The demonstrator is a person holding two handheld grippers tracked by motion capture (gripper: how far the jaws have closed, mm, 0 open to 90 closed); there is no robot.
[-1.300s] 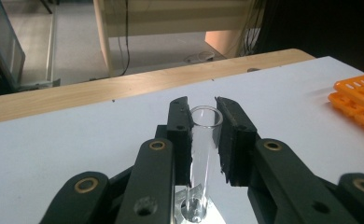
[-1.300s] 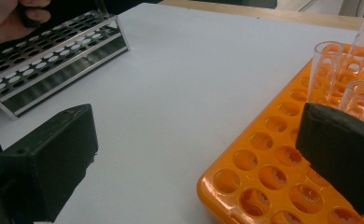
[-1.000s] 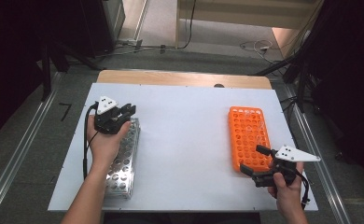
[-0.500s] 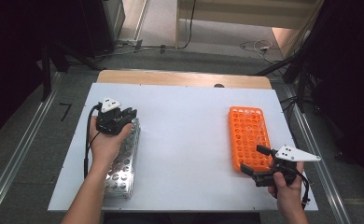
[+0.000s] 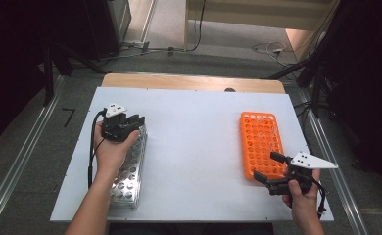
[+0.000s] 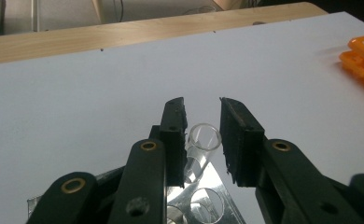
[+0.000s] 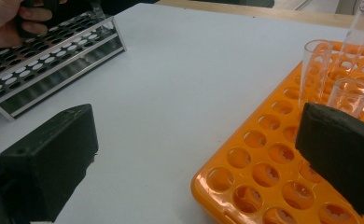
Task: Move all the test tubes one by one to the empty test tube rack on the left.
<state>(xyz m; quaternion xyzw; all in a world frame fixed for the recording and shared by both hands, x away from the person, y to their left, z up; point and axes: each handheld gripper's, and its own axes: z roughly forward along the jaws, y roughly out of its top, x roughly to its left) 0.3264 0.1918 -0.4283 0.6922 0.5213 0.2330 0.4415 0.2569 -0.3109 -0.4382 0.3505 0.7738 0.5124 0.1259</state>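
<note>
The white table [image 5: 194,147] is lying wide and bare through its middle, leaving open room between the two racks; the metal rack [image 5: 130,171] is sitting along the left edge, well apart from the orange rack [image 5: 260,142] near the right edge; the left gripper [image 5: 130,122] is hovering over the metal rack's far end, jaws standing apart around the mouth of a clear tube [image 6: 203,137] without clamping it; the right gripper [image 5: 267,169] is hanging at the orange rack's near corner, jaws spread wide; three clear tubes [image 7: 313,70] are standing in that rack.
</note>
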